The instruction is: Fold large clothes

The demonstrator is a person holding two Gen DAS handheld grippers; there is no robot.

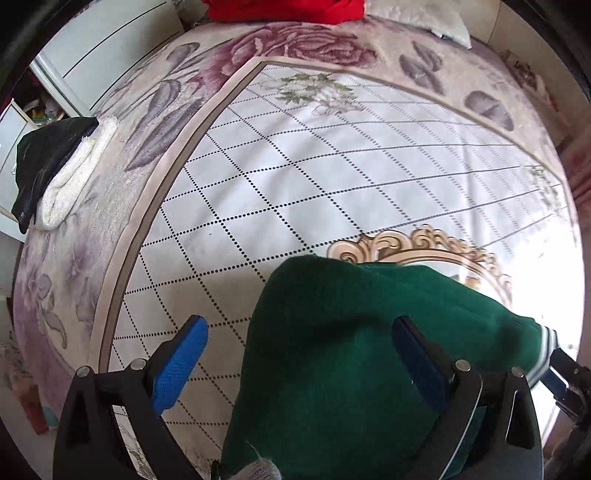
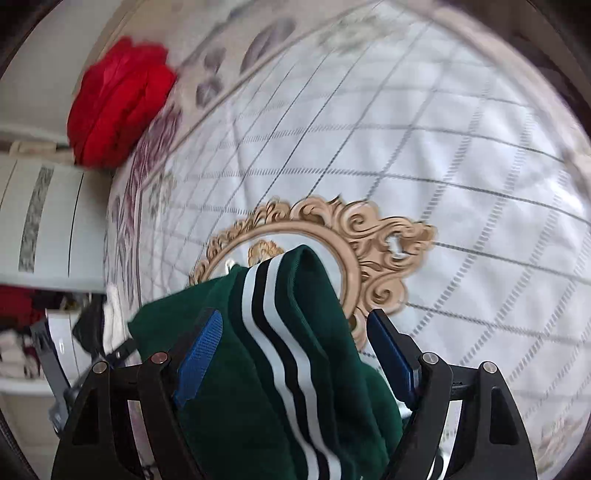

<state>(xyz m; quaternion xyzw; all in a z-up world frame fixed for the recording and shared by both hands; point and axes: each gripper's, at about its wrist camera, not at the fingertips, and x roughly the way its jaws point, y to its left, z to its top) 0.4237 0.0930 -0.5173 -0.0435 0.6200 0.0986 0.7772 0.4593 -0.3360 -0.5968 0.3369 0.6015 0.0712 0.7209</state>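
A bed (image 1: 332,177) covered by a white spread with a dotted diamond grid, a gilt scroll medallion (image 2: 373,236) and a purple floral border. On it, ahead of the left fingers: a red garment (image 1: 284,9) far ahead, a white pillow (image 1: 424,16) beside it, and a black jacket (image 1: 44,158) on a white towel (image 1: 70,181) far left.

Left gripper (image 1: 301,334) and right gripper (image 2: 295,326) both spread wide, blue pads (image 1: 179,363) apart, pointing forward.
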